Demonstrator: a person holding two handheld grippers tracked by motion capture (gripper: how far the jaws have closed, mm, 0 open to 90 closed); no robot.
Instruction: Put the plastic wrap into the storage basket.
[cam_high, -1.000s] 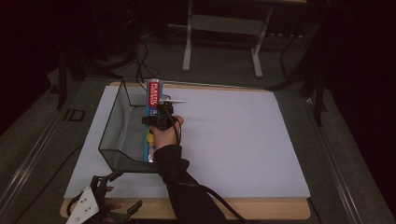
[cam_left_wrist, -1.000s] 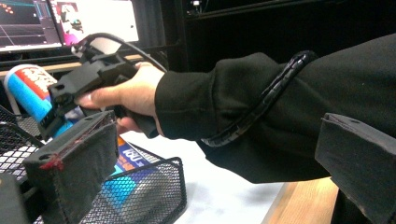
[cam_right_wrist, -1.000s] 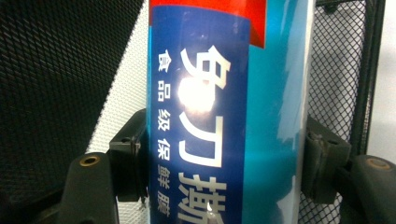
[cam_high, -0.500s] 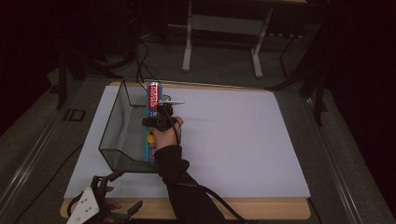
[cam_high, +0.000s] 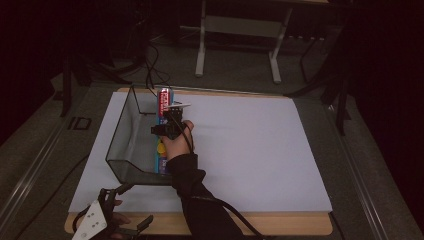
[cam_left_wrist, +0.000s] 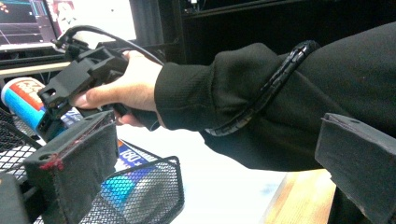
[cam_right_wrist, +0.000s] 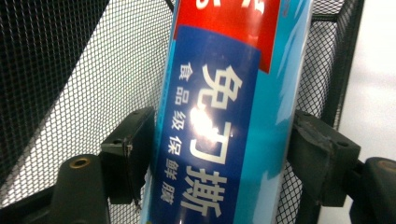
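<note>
Mesh basket (cam_high: 125, 150) holds a long blue box (cam_right_wrist: 224, 116), clamped between the right gripper (cam_high: 169, 125) jaws; left gripper (cam_high: 112, 220) jaws stand spread, empty.

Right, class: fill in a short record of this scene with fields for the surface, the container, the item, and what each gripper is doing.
surface: white sheet on a wooden table
container: black mesh basket, at the sheet's left side
item: blue and red tube, lying along the basket's right wall
right gripper: shut on the tube, fingers pressing both sides
left gripper: at the table's near edge, open, holding nothing
</note>
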